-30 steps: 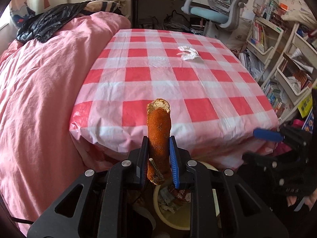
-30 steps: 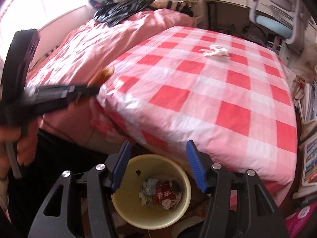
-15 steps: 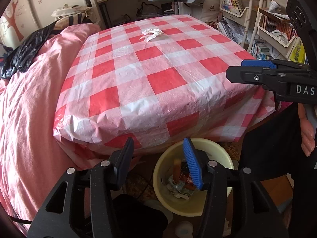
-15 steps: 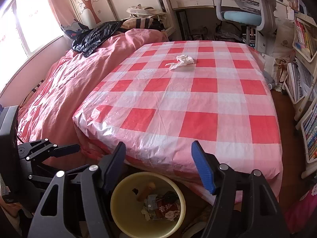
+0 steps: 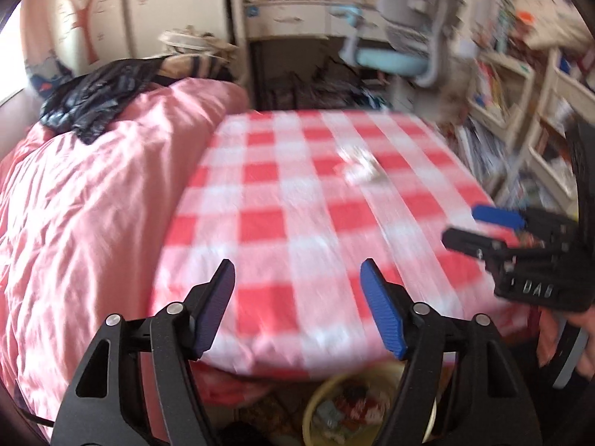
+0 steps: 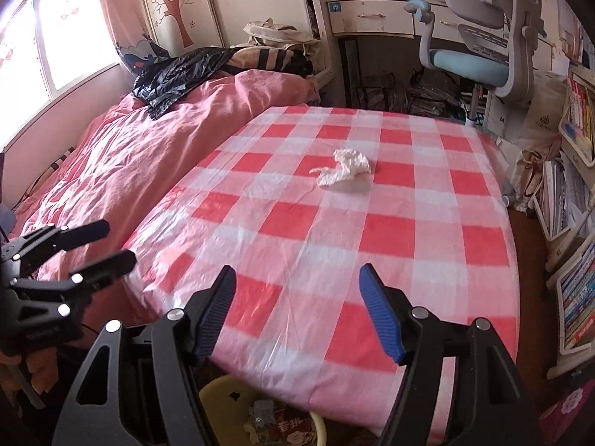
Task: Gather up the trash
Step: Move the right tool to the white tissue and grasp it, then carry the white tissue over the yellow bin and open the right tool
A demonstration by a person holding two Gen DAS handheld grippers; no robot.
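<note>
A red-and-white checked cloth (image 6: 372, 230) is spread on the right, beside a plain pink quilt (image 6: 122, 171) on the left. A white crumpled tissue (image 6: 344, 167) is seen far on the checks, a yellow bin (image 6: 223, 390) near, and blue pads (image 6: 379, 316) on black grippers.

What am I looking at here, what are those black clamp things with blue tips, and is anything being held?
They are hand-held grippers, not a robot: a person carries one in each hand, and each has a wide-angle camera looking out between its two fingers. The blurry picture is from the left gripper, the sharp one from the right gripper; each also shows the other gripper at its edge. Both look down over a table with a red and white checked cloth, beside a bed with a pink cover. One crumpled white tissue lies on the cloth. A yellow bin with rubbish stands below the near edge. The left jaws have just been opening; both grippers are open and hold nothing.
</note>
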